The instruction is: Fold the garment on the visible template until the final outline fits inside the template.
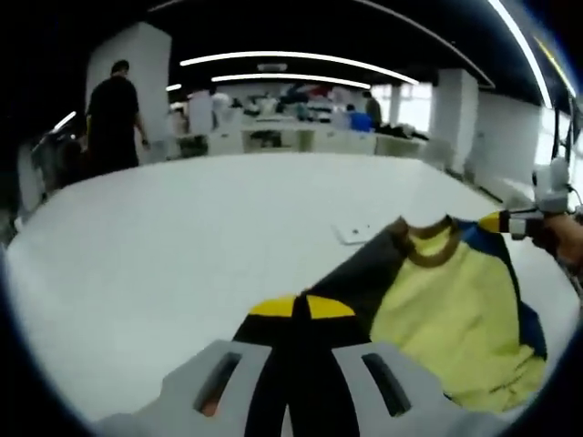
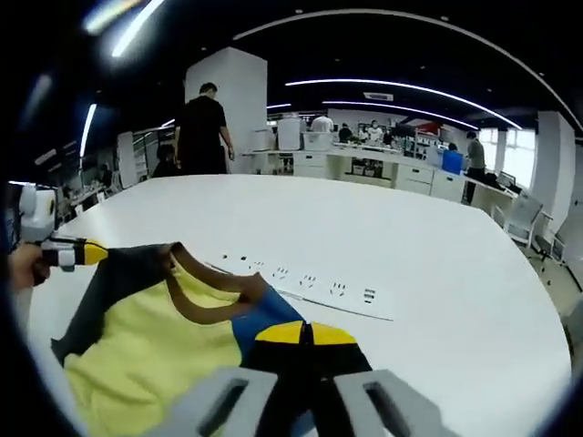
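A shirt (image 1: 446, 300) with a yellow body, a brown collar (image 2: 214, 296), one dark grey shoulder and one blue shoulder hangs stretched between the two grippers over a white table (image 1: 182, 246). In the left gripper view, my left gripper (image 1: 301, 308) is shut on the dark grey shoulder, its yellow tips pressed together. In the right gripper view, my right gripper (image 2: 305, 333) is shut on the blue shoulder. The right gripper (image 1: 499, 221) enters the left gripper view at the far right, and the left gripper (image 2: 86, 252) enters the right gripper view at the far left, held by a hand.
A flush socket strip (image 2: 310, 287) lies in the white table (image 2: 437, 264) just beyond the shirt. A person in black (image 2: 202, 127) stands past the far edge. Desks, other people and office chairs (image 2: 524, 218) are further back.
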A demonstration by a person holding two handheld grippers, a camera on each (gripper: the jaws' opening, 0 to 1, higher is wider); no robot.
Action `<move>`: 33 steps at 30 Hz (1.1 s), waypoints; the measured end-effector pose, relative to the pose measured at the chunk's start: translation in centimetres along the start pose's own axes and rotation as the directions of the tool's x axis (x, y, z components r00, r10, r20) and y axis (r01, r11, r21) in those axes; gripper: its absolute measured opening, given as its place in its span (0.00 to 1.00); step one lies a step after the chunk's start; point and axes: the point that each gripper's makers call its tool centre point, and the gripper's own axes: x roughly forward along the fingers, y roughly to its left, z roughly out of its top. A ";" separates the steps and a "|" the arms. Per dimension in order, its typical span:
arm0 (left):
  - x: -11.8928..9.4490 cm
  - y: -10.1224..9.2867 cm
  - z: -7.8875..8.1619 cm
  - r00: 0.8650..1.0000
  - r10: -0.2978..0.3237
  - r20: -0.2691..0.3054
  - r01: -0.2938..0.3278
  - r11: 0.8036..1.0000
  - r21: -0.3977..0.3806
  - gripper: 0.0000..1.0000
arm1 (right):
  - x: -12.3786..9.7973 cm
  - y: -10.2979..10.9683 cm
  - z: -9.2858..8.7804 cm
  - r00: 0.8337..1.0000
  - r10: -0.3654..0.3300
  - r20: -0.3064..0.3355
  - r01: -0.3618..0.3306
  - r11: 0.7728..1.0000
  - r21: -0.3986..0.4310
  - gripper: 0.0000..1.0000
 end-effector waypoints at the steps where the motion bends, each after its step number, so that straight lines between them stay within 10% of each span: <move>1: 0.2 0.1 -0.1 1.000 0.004 -0.004 -0.004 1.000 0.001 0.00 | 0.2 0.0 -0.1 1.000 -0.001 -0.004 0.001 1.000 0.002 0.00; 11: 1.4 0.9 -1.3 0.998 0.042 -0.055 -0.037 0.996 0.080 0.04 | 1.5 -0.6 -2.0 0.998 -0.032 -0.059 0.037 0.996 0.086 0.00; 24: -1.1 -2.4 0.5 0.996 -0.085 -0.001 0.085 0.996 0.041 0.59 | -1.3 0.8 -2.5 0.994 0.036 -0.100 -0.026 0.995 0.095 0.53; 33: -4.0 -4.1 -1.1 0.993 -0.121 -0.010 0.121 0.993 0.013 0.72 | -4.8 1.9 -2.7 0.990 0.106 -0.091 -0.098 0.991 0.088 0.63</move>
